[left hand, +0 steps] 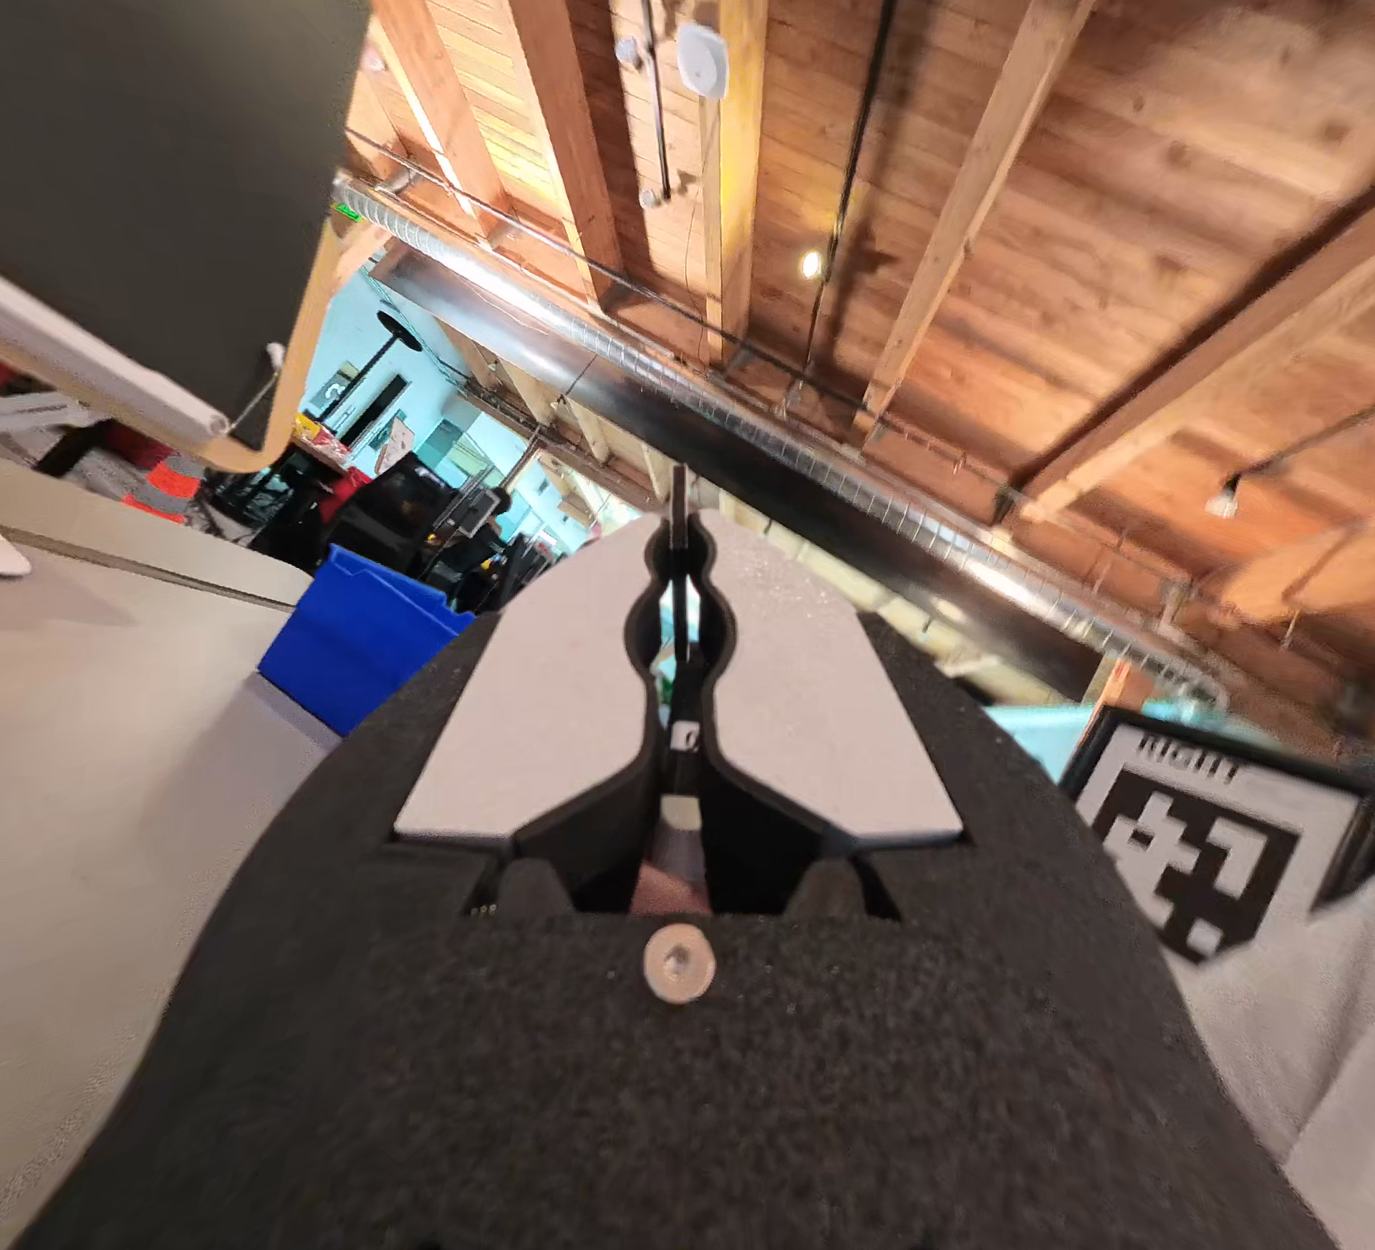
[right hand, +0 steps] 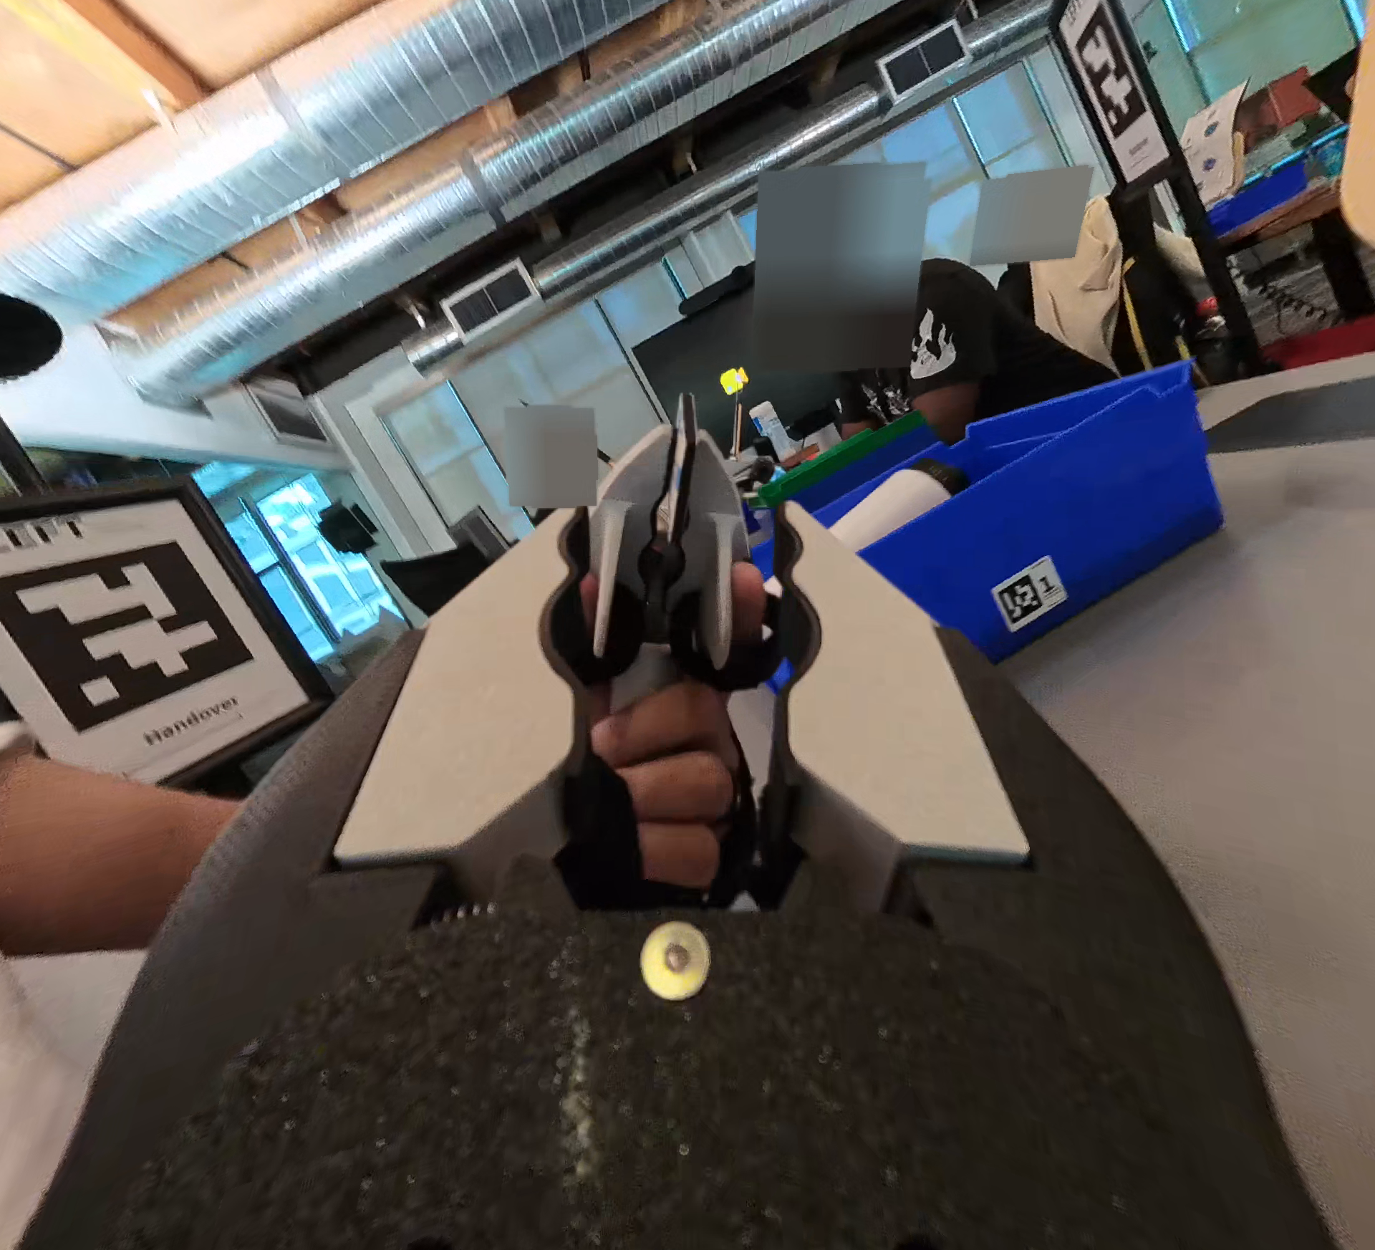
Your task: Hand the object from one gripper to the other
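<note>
- The left tongs are pinched onto a thin, flat black object; it stands edge-on between the grey fingers, its top edge poking just past their tips, the tongs tilted up toward the wooden ceiling.
- In the right wrist view the same left tongs face the camera with the object clamped between them, the person's hand wrapped round the handle below.
- The right tongs stand spread wide and hold nothing; their fingers frame the left tongs, but whether they are level with the object or short of it I cannot tell.
- Judgement: the step in hand is bringing the right tongs onto the object before the left ones let go.
- Only the sliver above the left tips is free, so the right tongs should take that exposed top edge, flat faces against the object's broad sides; turning them crosswise to the left tongs would keep the two pairs of fingers from fouling each other.
- Close firmly first; loosen the left tongs only afterwards, and draw them straight back along the object's plane.
- A thin plate may pivot or slip in a shallow grip; doing this over the grey desk, beside the blue bin, keeps a drop harmless.
</note>
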A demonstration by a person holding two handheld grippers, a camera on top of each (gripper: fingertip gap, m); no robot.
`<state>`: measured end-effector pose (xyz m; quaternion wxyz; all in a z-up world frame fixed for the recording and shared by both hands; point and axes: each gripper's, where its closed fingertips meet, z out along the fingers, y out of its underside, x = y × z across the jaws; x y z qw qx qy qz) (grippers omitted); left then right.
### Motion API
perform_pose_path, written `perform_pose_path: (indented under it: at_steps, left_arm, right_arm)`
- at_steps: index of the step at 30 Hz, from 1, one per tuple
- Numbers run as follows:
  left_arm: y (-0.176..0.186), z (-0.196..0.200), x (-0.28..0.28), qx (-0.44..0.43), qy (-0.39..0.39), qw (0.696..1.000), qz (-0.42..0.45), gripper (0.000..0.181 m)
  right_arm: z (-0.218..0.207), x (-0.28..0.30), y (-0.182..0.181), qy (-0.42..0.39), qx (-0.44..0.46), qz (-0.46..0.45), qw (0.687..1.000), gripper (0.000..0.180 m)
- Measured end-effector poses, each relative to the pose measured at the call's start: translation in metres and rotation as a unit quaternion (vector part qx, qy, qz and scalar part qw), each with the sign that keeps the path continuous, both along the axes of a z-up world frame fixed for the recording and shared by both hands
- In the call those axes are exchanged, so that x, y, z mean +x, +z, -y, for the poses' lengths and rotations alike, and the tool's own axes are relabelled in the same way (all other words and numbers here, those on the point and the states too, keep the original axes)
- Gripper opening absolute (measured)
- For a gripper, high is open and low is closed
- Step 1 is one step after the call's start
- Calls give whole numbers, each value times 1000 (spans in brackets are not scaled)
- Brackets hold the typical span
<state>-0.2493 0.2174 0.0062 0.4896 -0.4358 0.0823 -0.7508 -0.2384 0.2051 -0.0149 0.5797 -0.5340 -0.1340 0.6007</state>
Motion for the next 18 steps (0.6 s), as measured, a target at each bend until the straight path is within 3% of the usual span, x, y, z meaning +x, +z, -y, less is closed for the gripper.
perform_pose_path:
  at_steps: [6,8,14,18]
  left_arm:
    - [1,16,6,-12,-15,1000,15,3]
    - [1,18,9,-9,-15,1000,14,3]
    - [-10,20,21,5,-23,998,-52,3]
    - [-25,21,22,70,-31,982,-174,22]
  right_arm:
    - [14,-9,8,19,-2,-45,999,29]
    - [13,-6,6,16,-16,-33,999,3]
    - [10,12,-2,72,-51,-18,996,2]
    - [-4,38,-14,67,-92,43,993,3]
